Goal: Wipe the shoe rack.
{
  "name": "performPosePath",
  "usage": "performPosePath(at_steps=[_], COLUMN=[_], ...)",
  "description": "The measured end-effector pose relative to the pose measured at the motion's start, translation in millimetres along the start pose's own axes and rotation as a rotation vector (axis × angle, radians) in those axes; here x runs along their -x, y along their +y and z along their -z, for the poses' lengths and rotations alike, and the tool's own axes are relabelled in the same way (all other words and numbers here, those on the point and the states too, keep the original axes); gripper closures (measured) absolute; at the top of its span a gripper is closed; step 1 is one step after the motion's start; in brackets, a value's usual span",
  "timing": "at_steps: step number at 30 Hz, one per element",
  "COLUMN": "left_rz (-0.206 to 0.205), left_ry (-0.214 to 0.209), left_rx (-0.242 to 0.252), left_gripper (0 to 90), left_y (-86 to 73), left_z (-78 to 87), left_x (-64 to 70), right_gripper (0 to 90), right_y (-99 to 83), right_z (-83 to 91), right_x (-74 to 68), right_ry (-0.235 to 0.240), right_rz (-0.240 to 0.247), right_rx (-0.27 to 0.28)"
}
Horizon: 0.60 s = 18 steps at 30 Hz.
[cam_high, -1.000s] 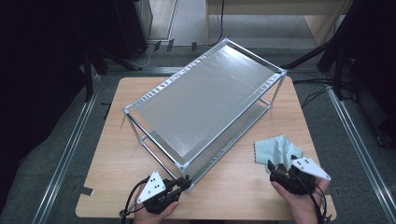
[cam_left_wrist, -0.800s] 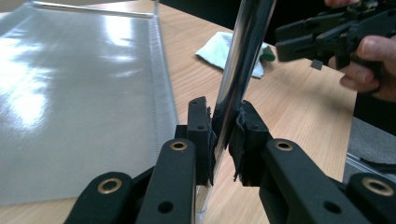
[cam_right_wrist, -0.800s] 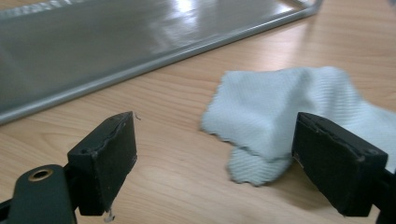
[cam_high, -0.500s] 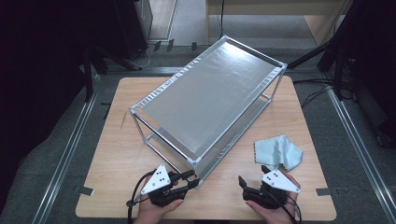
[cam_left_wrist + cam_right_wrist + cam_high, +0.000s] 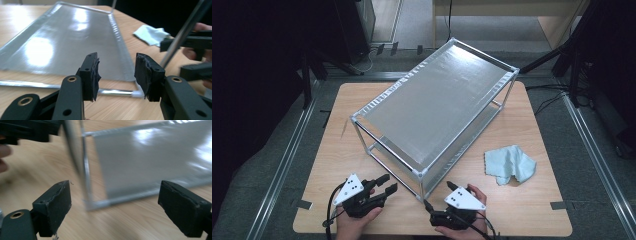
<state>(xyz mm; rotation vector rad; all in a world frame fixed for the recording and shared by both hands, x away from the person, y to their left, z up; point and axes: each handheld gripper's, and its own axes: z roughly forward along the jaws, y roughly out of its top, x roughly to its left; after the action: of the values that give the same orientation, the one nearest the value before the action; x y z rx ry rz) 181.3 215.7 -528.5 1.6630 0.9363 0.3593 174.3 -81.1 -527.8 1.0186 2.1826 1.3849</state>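
Now I hold the left hand-held gripper (image 5: 384, 188) and right hand-held gripper (image 5: 451, 186), both spread and empty, flanking the near corner post of the metal rack (image 5: 437, 107) on the bench (image 5: 327, 150). Next, I judge, comes closing on that post; farther right lies a blue cloth (image 5: 509, 164).

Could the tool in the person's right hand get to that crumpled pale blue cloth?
Probably yes: the right tool is open, and bare wooden table lies between it and the crumpled pale blue cloth.
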Motion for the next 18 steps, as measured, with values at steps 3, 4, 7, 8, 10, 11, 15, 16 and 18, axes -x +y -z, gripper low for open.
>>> performPosePath(at_steps=[3,4,7,8,10,11,15,16,18], left_rz=[0.011,0.01,0.008,0.012,0.016,0.027,0.06,0.068,0.081], left_ry=[0.04,0.048,0.078,0.086,0.104,0.114,0.16,0.169,0.19], left_rx=[-0.011,-0.012,-0.016,-0.015,-0.026,-0.026,-0.016,-0.011,-0.004], left_gripper=[53.4,53.8,54.0,54.0,54.0,53.9,53.8,53.5,52.4], left_y=[-3.1,-3.7,-6.4,-7.3,-9.3,-10.1,-11.3,-11.4,-11.5], left_z=[4.0,4.8,9.5,10.4,14.0,15.8,21.5,22.0,22.7], left_x=[-3.8,-4.2,-6.7,-7.4,-10.7,-12.4,-20.0,-22.0,-26.7], right_gripper=[22.9,27.6,48.2,54.8,66.1,70.4,78.5,79.6,79.9], right_y=[3.7,4.5,5.7,5.7,5.8,5.9,4.2,3.6,3.4], right_z=[-11.7,-15.3,-21.7,-22.4,-22.0,-22.0,-22.3,-21.4,-19.0], right_x=[-12.1,-15.0,-21.6,-22.2,-21.2,-19.4,-7.5,-6.2,-1.0], right_ry=[0.032,0.043,0.045,0.059,0.062,0.066,0.103,0.091,0.06], right_rz=[0.013,0.016,0.023,0.025,0.025,0.027,-0.019,-0.014,-0.016], right_rx=[0.012,0.016,0.025,0.036,0.051,0.051,0.053,0.057,0.06])
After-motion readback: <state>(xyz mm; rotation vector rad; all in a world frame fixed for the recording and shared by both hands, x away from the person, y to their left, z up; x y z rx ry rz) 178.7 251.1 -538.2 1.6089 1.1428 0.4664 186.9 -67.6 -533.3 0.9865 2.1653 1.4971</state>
